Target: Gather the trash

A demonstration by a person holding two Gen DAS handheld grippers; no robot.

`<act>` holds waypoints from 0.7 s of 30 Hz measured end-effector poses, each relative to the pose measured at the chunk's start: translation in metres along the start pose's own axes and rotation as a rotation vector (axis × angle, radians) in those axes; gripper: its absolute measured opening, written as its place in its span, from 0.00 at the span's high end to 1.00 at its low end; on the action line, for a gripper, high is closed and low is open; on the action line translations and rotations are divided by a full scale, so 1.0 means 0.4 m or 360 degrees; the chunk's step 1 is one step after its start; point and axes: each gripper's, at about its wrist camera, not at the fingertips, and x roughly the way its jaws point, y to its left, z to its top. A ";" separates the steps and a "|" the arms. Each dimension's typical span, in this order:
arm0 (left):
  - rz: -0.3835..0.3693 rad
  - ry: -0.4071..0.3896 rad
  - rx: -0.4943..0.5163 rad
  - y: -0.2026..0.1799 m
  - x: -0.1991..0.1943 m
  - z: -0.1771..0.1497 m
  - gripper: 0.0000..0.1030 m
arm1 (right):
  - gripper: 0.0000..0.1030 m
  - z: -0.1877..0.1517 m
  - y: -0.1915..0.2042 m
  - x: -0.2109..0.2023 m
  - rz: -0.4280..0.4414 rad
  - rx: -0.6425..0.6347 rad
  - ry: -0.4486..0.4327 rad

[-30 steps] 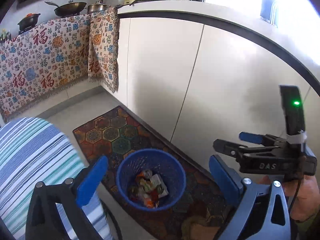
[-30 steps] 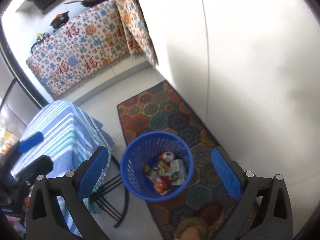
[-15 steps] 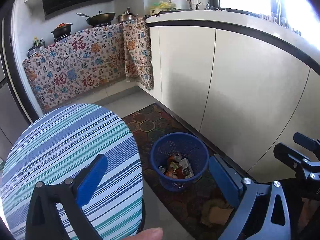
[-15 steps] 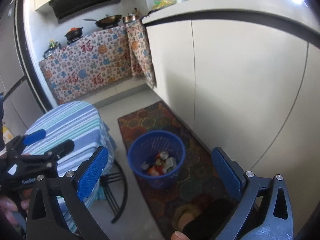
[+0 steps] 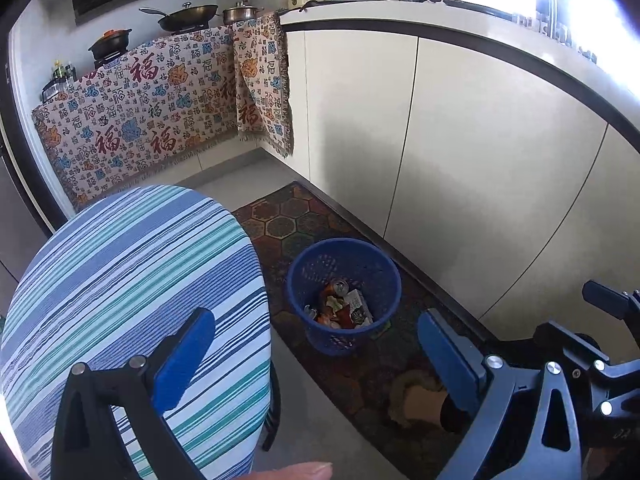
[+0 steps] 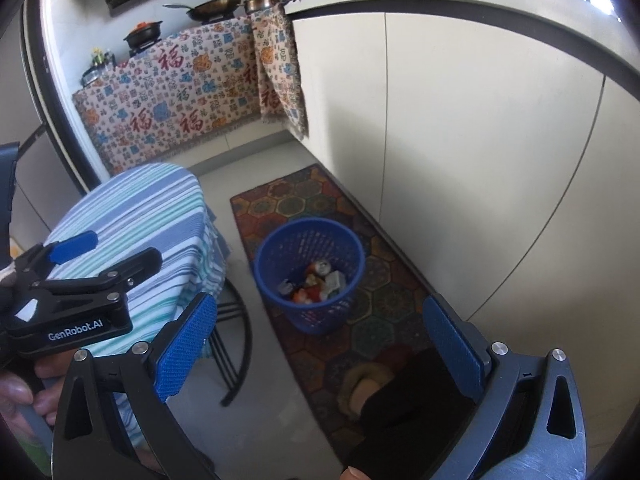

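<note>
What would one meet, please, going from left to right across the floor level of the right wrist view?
Striped table cover → blue trash basket → patterned rug → cream cabinet doors.

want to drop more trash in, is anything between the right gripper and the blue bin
Nothing visible blocks it. The right gripper is open and empty, and only bare mat lies before the blue bin. The striped table stands off to the left.

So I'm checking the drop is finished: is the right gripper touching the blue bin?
Apart. The right wrist view shows the right gripper with jaws wide open and empty, floor and rug visible between it and the blue bin.
</note>
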 end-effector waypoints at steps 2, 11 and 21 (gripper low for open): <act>-0.0002 -0.0006 0.0001 -0.002 -0.003 -0.001 0.00 | 0.00 -0.004 -0.001 0.002 -0.0001 0.0009 0.0008; -0.0015 0.0000 0.0004 -0.005 -0.001 -0.001 0.00 | 0.00 -0.009 -0.005 0.008 -0.0013 0.0037 0.0040; 0.0007 0.0018 0.0023 -0.010 0.008 -0.004 0.00 | 0.00 -0.016 0.004 0.000 -0.0029 0.0031 0.0054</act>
